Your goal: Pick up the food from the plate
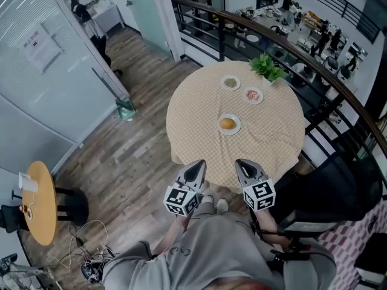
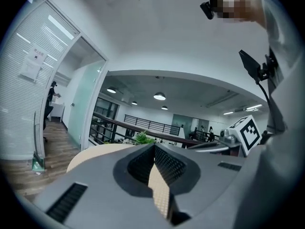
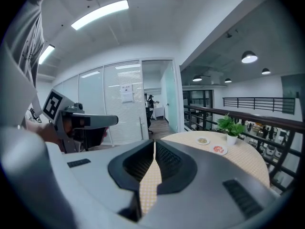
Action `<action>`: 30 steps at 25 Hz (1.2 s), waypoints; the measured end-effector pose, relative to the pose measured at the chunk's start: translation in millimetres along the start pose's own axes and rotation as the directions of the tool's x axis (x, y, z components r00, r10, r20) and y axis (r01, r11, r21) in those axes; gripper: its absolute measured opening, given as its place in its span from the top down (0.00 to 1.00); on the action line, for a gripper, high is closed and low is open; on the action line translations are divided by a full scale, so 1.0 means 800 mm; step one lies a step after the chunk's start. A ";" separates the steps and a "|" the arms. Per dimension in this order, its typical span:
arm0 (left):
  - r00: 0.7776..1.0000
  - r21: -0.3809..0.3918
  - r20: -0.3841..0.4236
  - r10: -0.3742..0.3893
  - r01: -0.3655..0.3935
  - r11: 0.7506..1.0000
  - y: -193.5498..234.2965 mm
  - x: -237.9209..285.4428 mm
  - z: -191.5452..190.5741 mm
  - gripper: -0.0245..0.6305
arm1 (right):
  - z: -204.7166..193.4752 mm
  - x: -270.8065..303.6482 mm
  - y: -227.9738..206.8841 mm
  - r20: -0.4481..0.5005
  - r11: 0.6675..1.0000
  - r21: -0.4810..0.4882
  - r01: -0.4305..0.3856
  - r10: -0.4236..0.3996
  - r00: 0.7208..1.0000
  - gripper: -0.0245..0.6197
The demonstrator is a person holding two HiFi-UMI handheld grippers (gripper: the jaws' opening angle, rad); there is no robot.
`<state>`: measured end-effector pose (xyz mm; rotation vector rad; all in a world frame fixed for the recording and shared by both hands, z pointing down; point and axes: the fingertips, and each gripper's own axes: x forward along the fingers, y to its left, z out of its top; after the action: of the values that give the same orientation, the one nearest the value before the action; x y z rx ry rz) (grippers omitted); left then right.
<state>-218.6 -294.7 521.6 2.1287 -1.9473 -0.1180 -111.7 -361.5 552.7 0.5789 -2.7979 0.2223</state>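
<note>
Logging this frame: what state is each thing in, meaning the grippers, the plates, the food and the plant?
left gripper: shut, nothing between the jaws
right gripper: shut, nothing between the jaws
yellow food: lying on its plate, untouched
near plate: on the table, holding the yellow food
red-food plate: on the table, filled
grainy-food plate: on the table, filled
potted plant: upright at the far edge
table: covered by a checked cloth

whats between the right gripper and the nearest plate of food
Nothing but bare tablecloth between the right gripper and that plate, as the head view shows.
</note>
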 end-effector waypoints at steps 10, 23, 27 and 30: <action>0.994 0.034 0.035 -0.105 0.104 0.994 0.002 0.036 0.042 0.95 | 0.043 -0.035 -0.043 0.081 0.977 0.010 0.211 -0.211 0.974 0.93; 0.987 0.054 0.056 -0.152 0.149 0.987 -0.006 0.046 0.056 0.95 | 0.030 -0.040 -0.033 0.066 0.972 0.034 0.234 -0.236 0.969 0.93; 0.987 0.066 0.055 -0.154 0.150 0.986 -0.007 0.047 0.062 0.95 | 0.029 -0.045 -0.037 0.064 0.969 0.035 0.246 -0.248 0.967 0.93; 0.990 0.079 0.063 -0.125 0.120 0.990 0.002 0.048 0.063 0.95 | 0.028 -0.048 -0.043 0.070 0.964 0.040 0.264 -0.267 0.961 0.93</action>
<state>-227.5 -339.4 477.4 2.3214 -1.8848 -0.1438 -69.0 -383.5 523.0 0.9794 -2.7512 0.1914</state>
